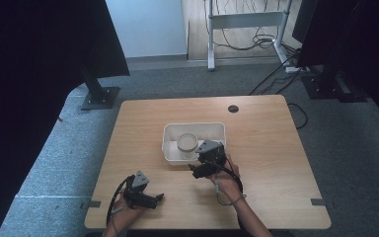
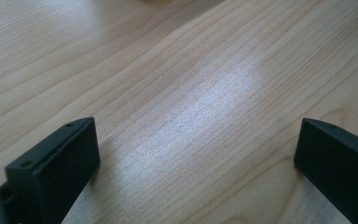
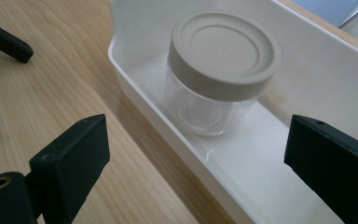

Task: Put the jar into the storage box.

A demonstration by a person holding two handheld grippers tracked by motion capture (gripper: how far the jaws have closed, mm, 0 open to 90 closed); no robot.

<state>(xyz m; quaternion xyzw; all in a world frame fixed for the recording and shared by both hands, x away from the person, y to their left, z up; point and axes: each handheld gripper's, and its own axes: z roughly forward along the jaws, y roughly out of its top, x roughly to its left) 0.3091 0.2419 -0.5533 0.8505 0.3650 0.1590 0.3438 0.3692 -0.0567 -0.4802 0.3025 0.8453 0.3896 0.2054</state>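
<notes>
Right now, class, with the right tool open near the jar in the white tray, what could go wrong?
1. The right tool may catch the white tray wall, which stands between it and the jar.
2. The light tray could slide on the table; the left tool is away from it.

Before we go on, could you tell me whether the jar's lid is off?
No, the beige lid sits on the jar inside the white tray.

Tray wall (image 3: 168, 126) before jar (image 3: 219, 70).

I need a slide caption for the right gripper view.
Open right gripper faces a lidded jar in a white tray.
</notes>
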